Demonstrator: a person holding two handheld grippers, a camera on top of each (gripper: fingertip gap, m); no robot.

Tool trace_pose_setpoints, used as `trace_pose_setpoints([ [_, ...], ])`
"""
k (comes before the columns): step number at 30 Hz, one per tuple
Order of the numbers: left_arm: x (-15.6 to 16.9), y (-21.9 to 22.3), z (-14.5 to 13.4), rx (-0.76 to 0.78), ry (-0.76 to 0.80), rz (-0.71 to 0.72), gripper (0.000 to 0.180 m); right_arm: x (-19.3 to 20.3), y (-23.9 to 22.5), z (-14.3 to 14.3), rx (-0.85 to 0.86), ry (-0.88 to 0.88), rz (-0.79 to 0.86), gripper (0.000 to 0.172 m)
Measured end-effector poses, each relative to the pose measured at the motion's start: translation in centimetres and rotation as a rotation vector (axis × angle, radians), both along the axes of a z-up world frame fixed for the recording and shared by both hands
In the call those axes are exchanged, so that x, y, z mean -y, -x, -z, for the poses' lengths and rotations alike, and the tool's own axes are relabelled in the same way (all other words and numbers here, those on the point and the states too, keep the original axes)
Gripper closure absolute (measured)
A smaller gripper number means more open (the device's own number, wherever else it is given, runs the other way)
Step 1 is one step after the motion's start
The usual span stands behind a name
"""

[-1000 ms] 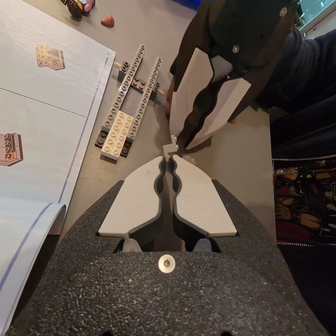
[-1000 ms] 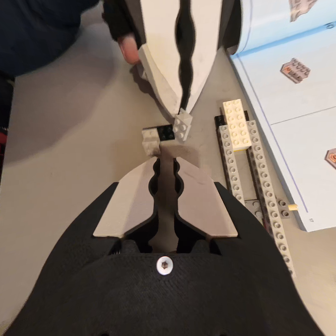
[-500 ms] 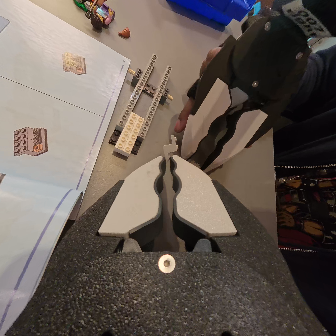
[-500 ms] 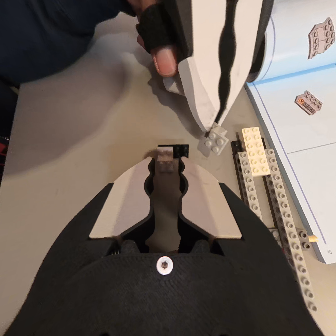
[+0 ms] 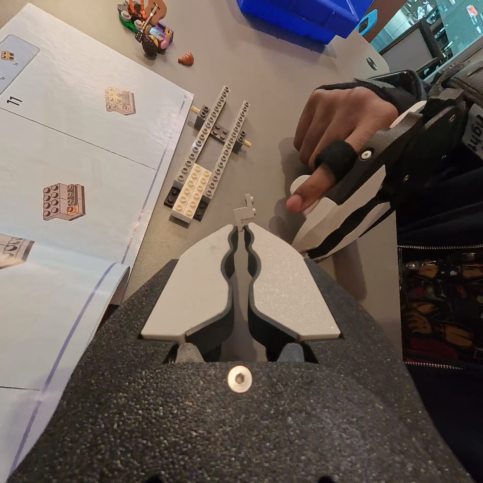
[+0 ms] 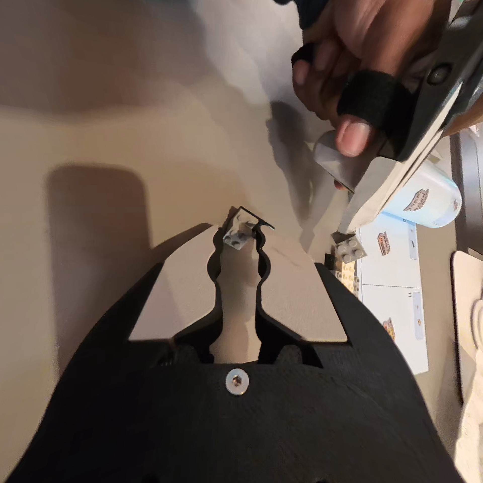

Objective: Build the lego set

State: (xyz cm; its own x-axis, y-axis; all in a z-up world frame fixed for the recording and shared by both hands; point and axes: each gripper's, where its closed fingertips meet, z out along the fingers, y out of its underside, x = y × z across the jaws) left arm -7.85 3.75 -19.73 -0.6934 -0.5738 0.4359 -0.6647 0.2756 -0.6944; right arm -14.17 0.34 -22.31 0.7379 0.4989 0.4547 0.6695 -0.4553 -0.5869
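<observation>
Fingertips of the left gripper [image 5: 241, 228] pinch a small light-grey bracket brick [image 5: 245, 211] above the grey table [image 5: 261, 78], near a grey-and-cream brick assembly [image 5: 206, 162] beside an open instruction booklet [image 5: 78, 146]. From the right wrist, the right gripper [image 6: 237, 230] clamps a grey stud brick joined to a black plate [image 6: 239, 230], tilted off the table.

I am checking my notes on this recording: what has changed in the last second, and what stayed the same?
The right gripper closed on the grey-and-black brick piece, which lay on the table in front of it, and lifted it, tilted. The left gripper still pinches its small grey bracket. The long brick frame and booklet did not move.
</observation>
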Motion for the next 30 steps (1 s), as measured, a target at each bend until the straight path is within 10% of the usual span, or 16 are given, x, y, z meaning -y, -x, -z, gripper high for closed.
trace_pose_setpoints([
  [10,1.3,1.1,-0.1,-0.009,0.018,0.081,0.176,0.0,-3.6,-5.9,-0.420,-0.195,0.169,0.143],
  [16,2.5,2.1,0.4,-0.069,0.003,0.126,0.176,0.3,-5.5,-5.0,0.064,-0.274,0.135,0.141],
  [30,3.4,3.0,0.0,-0.101,0.072,0.173,0.176,-0.1,-3.8,-2.8,0.256,-0.212,0.020,0.154],
])
